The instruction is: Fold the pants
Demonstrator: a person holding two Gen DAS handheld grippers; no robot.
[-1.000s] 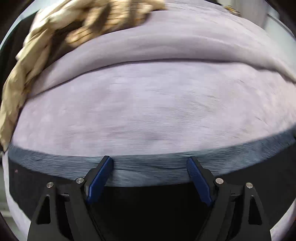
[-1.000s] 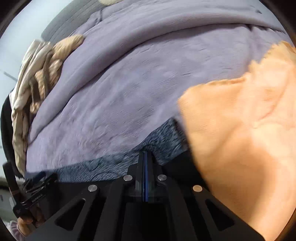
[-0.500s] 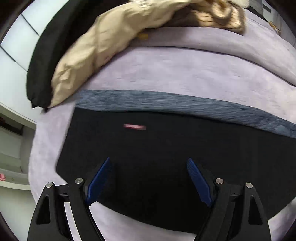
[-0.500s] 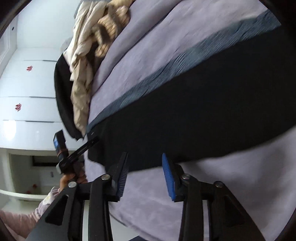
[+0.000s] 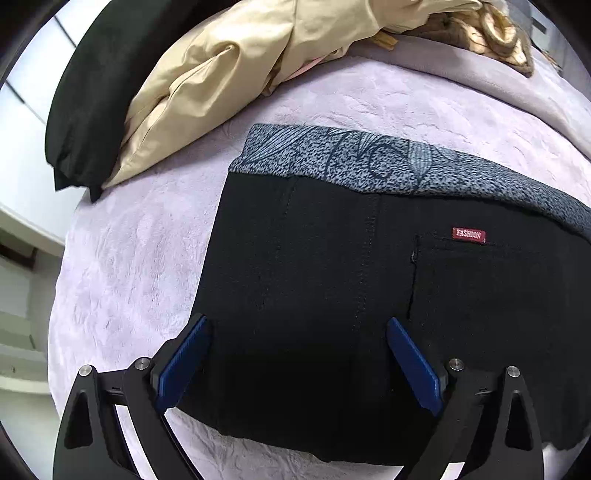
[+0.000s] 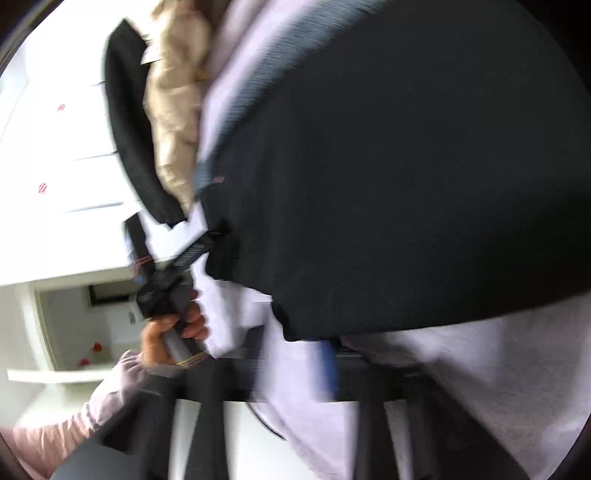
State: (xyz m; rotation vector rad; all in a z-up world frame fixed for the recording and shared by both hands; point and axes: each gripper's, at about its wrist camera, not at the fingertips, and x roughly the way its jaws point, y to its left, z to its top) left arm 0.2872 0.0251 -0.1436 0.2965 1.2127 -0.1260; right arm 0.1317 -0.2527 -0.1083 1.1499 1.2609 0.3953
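Black pants (image 5: 351, 288) with a grey patterned waistband (image 5: 388, 162) and a red "FASHION" label (image 5: 468, 235) lie flat on a lilac bed cover (image 5: 140, 258). My left gripper (image 5: 295, 354) is open and empty, just above the near waist end of the pants. In the blurred right wrist view the pants (image 6: 406, 184) fill the frame. My right gripper (image 6: 291, 354) is open at the pants' near edge, holding nothing. The left gripper (image 6: 207, 240), held in a hand, shows there at the pants' left corner.
A beige garment (image 5: 221, 74) and a black garment (image 5: 96, 92) are piled at the far left of the bed. A knitted tan item (image 5: 491, 33) lies at the back right. White cabinets (image 6: 55, 166) stand beyond the bed's left edge.
My right gripper has opened and let go of the pants. Both grippers have pulled back toward the near edge, so the whole waist end of the pants now shows. An orange cloth has left view.
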